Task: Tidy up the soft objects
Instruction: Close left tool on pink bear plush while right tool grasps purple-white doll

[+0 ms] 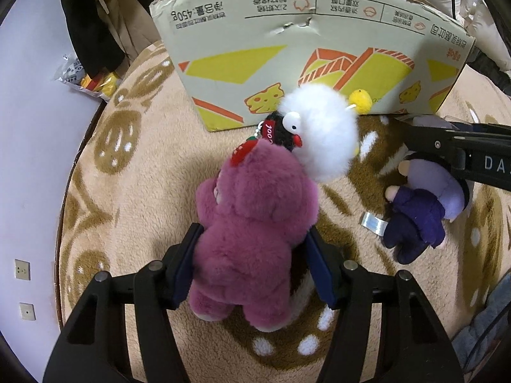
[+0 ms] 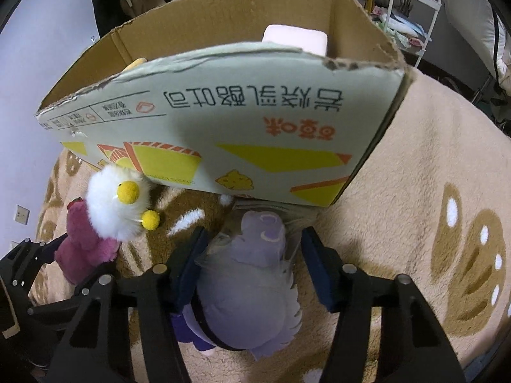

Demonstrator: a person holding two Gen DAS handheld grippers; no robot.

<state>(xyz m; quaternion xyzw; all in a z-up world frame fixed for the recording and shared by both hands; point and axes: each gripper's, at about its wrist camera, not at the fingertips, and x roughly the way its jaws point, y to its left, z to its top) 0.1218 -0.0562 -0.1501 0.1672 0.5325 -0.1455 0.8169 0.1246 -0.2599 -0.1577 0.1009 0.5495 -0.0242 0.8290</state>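
Between my left fingers: the purple bear (image 1: 252,233) sat squeezed at the waist, both pads of my left gripper (image 1: 252,265) pressed into its fur, so that hand was clamped on it.
Bear's long axis: it ran from 6 o'clock, feet nearest me, to 12 o'clock, head toward the cardboard box (image 1: 319,63).
Bear's look: plush, deep magenta-purple, with a red strawberry charm near the head; the pile bulged around my pads, so I judged it would squash easily.
Neighbour at 1 o'clock: a white fluffy toy (image 1: 322,134) with yellow pompoms touched the bear's head and leaned near the box wall.
Between my right fingers: the lavender doll (image 2: 255,287) filled the gap of my right gripper (image 2: 252,268); its left pad pressed on the doll's clear wrapper, the right pad stood just clear, so I call it not yet closed on the doll.
Doll's axis: head at 12 o'clock, touching the base of the box (image 2: 223,121), navy body toward 6.
Box from both hands: at 12 o'clock, open top above, a pale cushion (image 2: 295,40) already inside.
Nearer hand: left for the bear, right for the doll.
Coming move, my guess: lift each toy over the torn rim at 12 o'clock.
Floor: beige patterned rug (image 1: 134,191).
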